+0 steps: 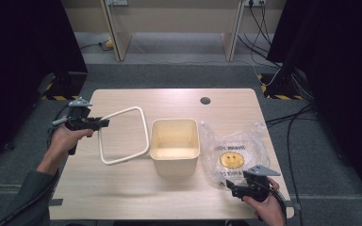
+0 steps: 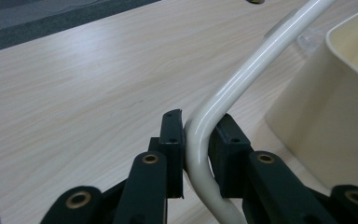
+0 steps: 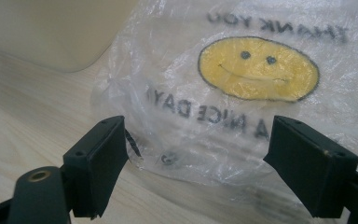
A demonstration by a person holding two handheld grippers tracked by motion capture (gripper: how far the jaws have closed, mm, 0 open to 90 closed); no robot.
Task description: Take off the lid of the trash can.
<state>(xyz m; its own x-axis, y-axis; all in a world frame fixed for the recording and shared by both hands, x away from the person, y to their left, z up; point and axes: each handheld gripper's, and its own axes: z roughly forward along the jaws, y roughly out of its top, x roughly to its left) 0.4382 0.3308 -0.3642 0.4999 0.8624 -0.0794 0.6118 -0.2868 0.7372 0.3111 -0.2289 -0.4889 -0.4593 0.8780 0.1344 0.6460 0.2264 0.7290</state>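
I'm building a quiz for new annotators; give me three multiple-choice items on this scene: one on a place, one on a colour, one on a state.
1. Where does the plastic bag lie relative to the bin?
A. to its right
B. inside it
C. to its left

2. What colour is the smiley face on the bag?
A. red
B. yellow
C. blue

3. How is the left gripper?
A. wide open over bare table
B. shut on the bag
C. shut on the ring

Answers:
1 A: in the high view the bag lies flat on the table, right of the bin.
2 B: the right gripper view shows a yellow face under "THANK YOU".
3 C: the left gripper view shows the jaws pressed on a corner of the cream ring; the right gripper is open, facing the bag.
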